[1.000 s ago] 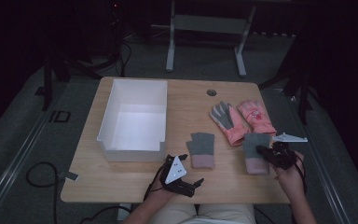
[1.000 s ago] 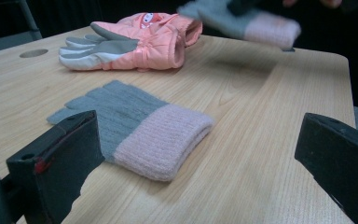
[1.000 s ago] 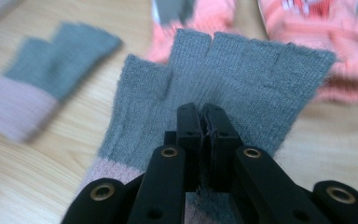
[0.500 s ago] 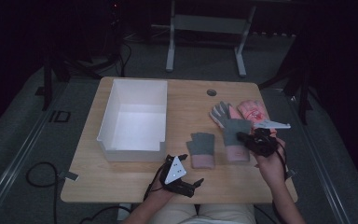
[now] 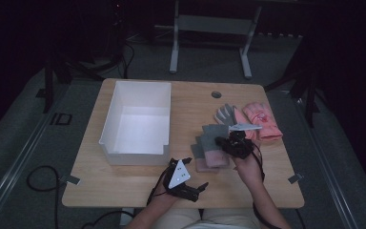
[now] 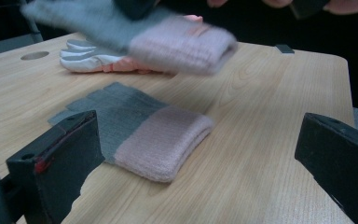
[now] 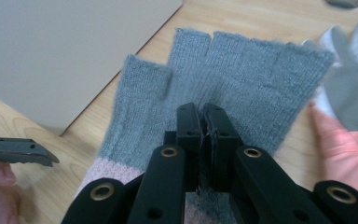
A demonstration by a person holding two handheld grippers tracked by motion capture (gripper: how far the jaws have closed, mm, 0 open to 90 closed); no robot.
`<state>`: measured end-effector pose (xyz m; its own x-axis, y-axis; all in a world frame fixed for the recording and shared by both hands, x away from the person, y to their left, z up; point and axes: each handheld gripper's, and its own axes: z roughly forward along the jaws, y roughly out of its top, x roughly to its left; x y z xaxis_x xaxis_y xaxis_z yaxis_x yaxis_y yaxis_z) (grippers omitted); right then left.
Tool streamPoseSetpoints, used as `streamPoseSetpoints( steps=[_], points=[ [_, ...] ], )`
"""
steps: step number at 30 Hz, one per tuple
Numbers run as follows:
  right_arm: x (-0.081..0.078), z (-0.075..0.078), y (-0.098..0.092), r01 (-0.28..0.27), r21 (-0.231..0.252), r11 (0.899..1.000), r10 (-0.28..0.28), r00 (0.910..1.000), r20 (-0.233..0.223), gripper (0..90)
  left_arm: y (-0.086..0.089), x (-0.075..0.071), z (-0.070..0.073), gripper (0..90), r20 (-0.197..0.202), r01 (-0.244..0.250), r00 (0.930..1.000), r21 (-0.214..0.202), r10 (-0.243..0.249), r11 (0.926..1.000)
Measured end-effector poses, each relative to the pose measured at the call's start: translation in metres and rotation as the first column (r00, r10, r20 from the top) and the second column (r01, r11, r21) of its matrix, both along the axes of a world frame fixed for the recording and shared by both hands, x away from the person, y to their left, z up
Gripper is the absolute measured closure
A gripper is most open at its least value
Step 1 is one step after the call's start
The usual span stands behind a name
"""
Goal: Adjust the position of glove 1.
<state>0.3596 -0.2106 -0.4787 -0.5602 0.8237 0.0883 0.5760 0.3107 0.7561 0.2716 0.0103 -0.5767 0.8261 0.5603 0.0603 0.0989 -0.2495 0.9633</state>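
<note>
My right gripper (image 5: 232, 142) is shut on a grey fingerless glove with a pink cuff (image 5: 213, 138). It holds that glove just above the table, partly over a matching glove (image 5: 198, 153) that lies flat. In the right gripper view the shut jaws (image 7: 207, 116) pinch the grey knit (image 7: 242, 70) near its middle. My left gripper (image 5: 187, 183) rests open near the table's front edge. Its view looks past its own open jaws (image 6: 196, 130) at the lying glove (image 6: 154, 135), with the held glove (image 6: 168, 37) blurred in the air behind.
An empty white bin (image 5: 138, 121) stands on the left half of the wooden table (image 5: 124, 183). A grey-palmed work glove (image 5: 226, 114) and a pink one (image 5: 263, 120) lie at the right rear. A round cable hole (image 5: 216, 94) sits near the far edge.
My right gripper has carried the grey glove to the left, from the table's right side to over the matching glove. The left gripper has stayed still.
</note>
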Motion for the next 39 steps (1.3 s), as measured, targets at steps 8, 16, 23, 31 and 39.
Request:
streamPoseSetpoints(
  steps=[8, 16, 23, 31, 39],
  points=[
    [0.006, -0.023, 0.018, 0.014, -0.034, 0.999, -0.015, 0.9993, -0.035, 85.9, 0.000, 0.000, 0.000, 0.0, 0.003, 0.002, 1.0000, -0.001, -0.002, 1.0000],
    [0.012, -0.043, 0.020, 0.046, -0.034, 0.998, -0.048, 0.9950, -0.088, 85.8, -0.001, 0.000, 0.000, 0.0, 0.001, -0.007, 1.0000, 0.011, 0.007, 0.9999],
    [0.014, -0.057, 0.025, 0.065, -0.051, 0.997, -0.070, 0.9922, -0.104, 85.4, -0.002, -0.001, 0.000, 0.0, 0.006, -0.019, 0.9998, 0.013, 0.019, 0.9997],
    [0.015, -0.067, 0.027, 0.067, -0.060, 0.996, -0.072, 0.9923, -0.101, 83.1, -0.002, 0.001, 0.000, 0.0, -0.010, -0.025, 0.9996, 0.010, 0.025, 0.9996],
    [0.015, -0.067, 0.025, 0.029, -0.073, 0.997, -0.036, 0.9941, -0.102, 81.9, -0.001, 0.001, 0.000, 0.0, -0.014, -0.018, 0.9998, 0.002, 0.018, 0.9998]
  ],
)
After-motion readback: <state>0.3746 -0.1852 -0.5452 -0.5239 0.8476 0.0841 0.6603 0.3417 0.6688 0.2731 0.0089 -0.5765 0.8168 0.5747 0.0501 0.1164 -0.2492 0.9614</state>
